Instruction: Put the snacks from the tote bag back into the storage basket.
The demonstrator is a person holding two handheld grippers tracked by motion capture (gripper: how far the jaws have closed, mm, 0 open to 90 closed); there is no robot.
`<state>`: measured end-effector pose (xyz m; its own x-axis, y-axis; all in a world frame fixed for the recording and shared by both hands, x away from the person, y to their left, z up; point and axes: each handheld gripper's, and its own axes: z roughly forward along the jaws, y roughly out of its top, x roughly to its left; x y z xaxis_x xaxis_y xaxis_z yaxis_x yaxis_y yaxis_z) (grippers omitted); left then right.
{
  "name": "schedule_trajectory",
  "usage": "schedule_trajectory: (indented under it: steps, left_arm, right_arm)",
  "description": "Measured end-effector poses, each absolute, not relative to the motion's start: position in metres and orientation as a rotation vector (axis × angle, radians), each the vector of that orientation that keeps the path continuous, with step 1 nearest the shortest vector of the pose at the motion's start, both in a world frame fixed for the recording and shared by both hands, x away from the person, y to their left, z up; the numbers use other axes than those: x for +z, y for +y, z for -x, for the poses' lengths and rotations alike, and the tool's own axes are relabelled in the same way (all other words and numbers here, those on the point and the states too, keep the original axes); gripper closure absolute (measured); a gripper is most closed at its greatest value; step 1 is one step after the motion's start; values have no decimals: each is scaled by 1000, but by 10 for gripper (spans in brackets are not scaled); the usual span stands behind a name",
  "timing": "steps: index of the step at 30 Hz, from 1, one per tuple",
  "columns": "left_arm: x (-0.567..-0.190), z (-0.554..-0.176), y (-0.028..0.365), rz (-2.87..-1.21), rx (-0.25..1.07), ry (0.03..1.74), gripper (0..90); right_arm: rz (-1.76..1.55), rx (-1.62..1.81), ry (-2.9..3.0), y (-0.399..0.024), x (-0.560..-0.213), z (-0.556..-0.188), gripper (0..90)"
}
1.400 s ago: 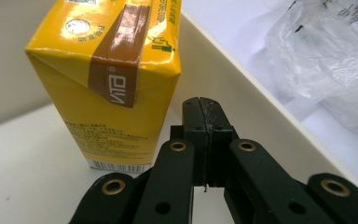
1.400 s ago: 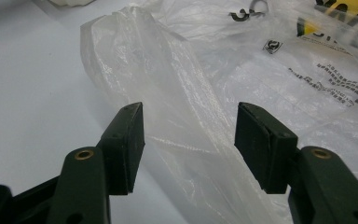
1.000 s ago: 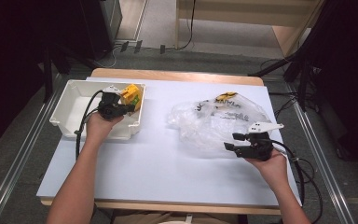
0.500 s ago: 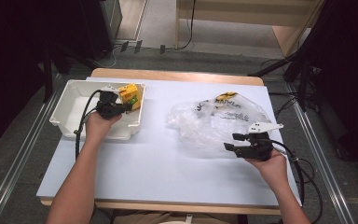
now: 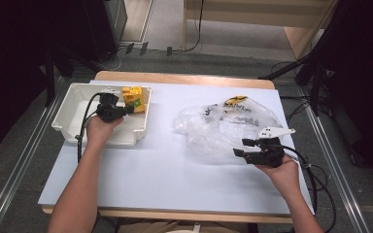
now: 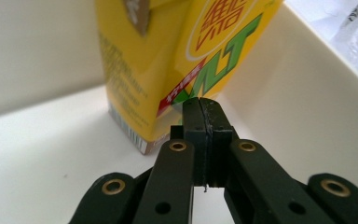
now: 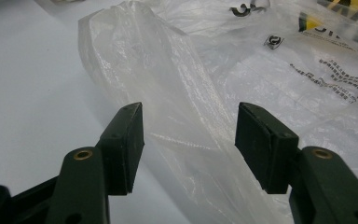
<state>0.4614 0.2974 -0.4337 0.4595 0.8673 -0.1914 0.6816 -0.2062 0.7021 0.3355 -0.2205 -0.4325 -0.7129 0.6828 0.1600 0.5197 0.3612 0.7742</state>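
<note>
White bench [image 5: 165,170]: yellow carton [image 5: 135,98] stands in the tray [image 5: 70,114] w/ our left gripper [image 5: 121,111] fingers pressed together just before it (empty). Right gripper [image 5: 240,147] fingers spread round the plastic bag [image 5: 223,126] edge; bag probably still holds more to move.

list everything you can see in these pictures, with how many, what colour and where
Table: one, pale blue top with a wooden edge, centre of the high view.
Tray: one, white, far left of the table.
Drink carton: one, yellow with green lettering, standing in the tray's far right corner.
Plastic bag: one, clear with black and yellow print, crumpled on the right of the table.
Cables: several, black, on the floor beyond the table.
Left gripper: one, black, jaws shut, in the tray just in front of the carton.
Right gripper: one, black, jaws open around a fold of the bag.
</note>
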Motion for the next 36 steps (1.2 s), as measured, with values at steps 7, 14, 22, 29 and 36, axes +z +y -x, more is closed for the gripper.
schedule_trajectory:
  steps: [7, 14, 22, 29, 36]
  left_arm:
    - [-432, -463, 308, -1937, 320, 1330, 900]
    - [-432, -464, 315, -1915, 343, 1361, 900]
    - [-432, -468, 320, -1858, 356, 1405, 900]
    - [-433, -469, 318, -1863, 353, 1407, 900]
    - [-430, -467, 315, -1860, 297, 1367, 900]
  right_arm:
    - [-1084, 1274, 2434, -220, -433, -335, 436]
    - [-1086, 1275, 2433, -220, -433, -336, 435]
    - [-1087, 1274, 2434, -220, -433, -336, 436]
    - [-1082, 1275, 2434, -220, -433, -336, 436]
    - [-1086, 1277, 2436, -220, -433, -336, 434]
